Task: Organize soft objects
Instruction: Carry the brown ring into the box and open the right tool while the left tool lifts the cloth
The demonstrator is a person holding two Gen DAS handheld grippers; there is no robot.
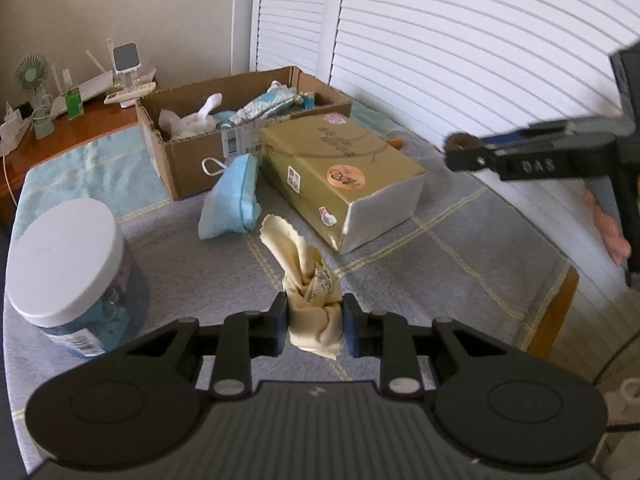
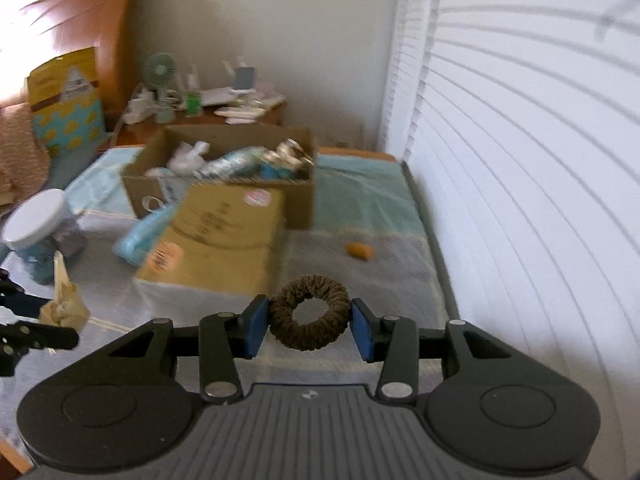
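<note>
My left gripper (image 1: 314, 326) is shut on a crumpled cream cloth (image 1: 308, 280), held above the grey bedspread (image 1: 460, 248); the same cloth (image 2: 64, 304) shows at the left edge of the right wrist view. My right gripper (image 2: 310, 326) is shut on a brown hair scrunchie (image 2: 308, 312), its pads pressing both sides. In the left wrist view that gripper (image 1: 464, 154) hangs at the right with the scrunchie (image 1: 458, 142) at its tip. An open cardboard box (image 1: 192, 160) with several soft items stands farther back. A light blue pouch (image 1: 232, 200) leans against it.
A gold box (image 1: 340, 168) lies in front of the cardboard box. A white-lidded jar (image 1: 68, 264) stands at the left. A small orange object (image 2: 359, 251) lies on the bed near white louvred doors (image 2: 520, 160). A cluttered wooden side table (image 1: 72, 120) stands behind. A hand (image 1: 608, 232) shows at right.
</note>
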